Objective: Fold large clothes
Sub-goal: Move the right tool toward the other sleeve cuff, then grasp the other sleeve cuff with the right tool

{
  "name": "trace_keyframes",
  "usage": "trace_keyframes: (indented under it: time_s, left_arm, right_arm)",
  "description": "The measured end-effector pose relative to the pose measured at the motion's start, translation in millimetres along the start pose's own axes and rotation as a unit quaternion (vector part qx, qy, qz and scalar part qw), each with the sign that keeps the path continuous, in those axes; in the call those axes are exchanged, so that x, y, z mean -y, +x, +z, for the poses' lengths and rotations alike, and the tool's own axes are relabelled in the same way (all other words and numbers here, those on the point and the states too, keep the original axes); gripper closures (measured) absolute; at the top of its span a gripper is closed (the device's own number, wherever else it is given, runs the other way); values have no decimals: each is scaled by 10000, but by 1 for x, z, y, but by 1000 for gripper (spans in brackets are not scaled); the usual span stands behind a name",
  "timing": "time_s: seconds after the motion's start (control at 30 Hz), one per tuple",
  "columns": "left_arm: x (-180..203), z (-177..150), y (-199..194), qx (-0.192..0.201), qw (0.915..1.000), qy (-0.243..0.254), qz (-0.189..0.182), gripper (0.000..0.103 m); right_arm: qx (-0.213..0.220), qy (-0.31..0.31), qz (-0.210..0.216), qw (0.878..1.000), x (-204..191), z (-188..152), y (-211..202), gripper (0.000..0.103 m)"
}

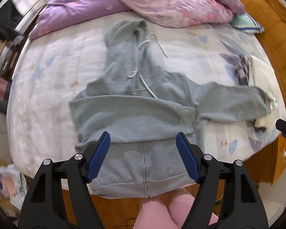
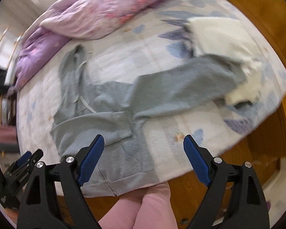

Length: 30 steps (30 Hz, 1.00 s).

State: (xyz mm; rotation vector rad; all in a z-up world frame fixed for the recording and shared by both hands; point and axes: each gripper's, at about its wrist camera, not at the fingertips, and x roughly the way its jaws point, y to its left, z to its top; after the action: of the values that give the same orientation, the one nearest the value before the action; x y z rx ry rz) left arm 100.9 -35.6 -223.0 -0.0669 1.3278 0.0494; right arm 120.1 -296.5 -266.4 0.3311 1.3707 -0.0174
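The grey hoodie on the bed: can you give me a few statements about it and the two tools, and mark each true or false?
1. The hoodie lies on the bed. True.
2. One sleeve stretches out sideways, its end on a white garment. True.
3. The left tool clamps the hoodie. False: it is open and holds nothing.
4. The right tool is open and empty. True.
5. The hood is tucked under the body. False: it lies spread toward the purple quilt.
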Motion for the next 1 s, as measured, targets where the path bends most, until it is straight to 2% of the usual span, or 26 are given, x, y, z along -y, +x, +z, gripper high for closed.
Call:
trace_keyframes:
  time_s: [0.07, 0.17, 0.3, 0.57, 0.7, 0.83, 0.93, 1.0]
  left_arm:
    - [10, 2, 1, 29, 9997, 140, -210, 31]
    - [29, 5, 5, -6, 9988, 394, -287, 31]
    - [52, 9, 6, 1, 9967, 582, -569, 31]
    - [103, 26, 25, -162, 9961, 657, -570, 31]
    - [128, 39, 48, -331, 9973, 442, -481, 31]
    - [152, 47, 73, -470, 9974, 528, -114, 31]
    - [161, 53, 95, -683, 9972, 314, 5, 31]
    - [164, 57, 108, -843, 9964, 93, 49, 31]
  right_arm:
    - [73, 170, -7, 9998, 10, -4, -6, 21]
    - [139, 426, -219, 9988, 30, -10, -13, 18]
    - [199, 916, -231, 9953, 66, -12, -20, 17]
    - [137, 1465, -200, 9889, 139, 9, -11, 16]
    - [-54, 1715, -42, 9852, 188, 38, 15, 16]
    - [-265, 1995, 135, 9794, 233, 66, 48, 16]
    - [-450, 2280, 285, 9722, 268, 85, 82, 16]
    - [-555, 2606, 588, 9621, 291, 94, 108, 16]
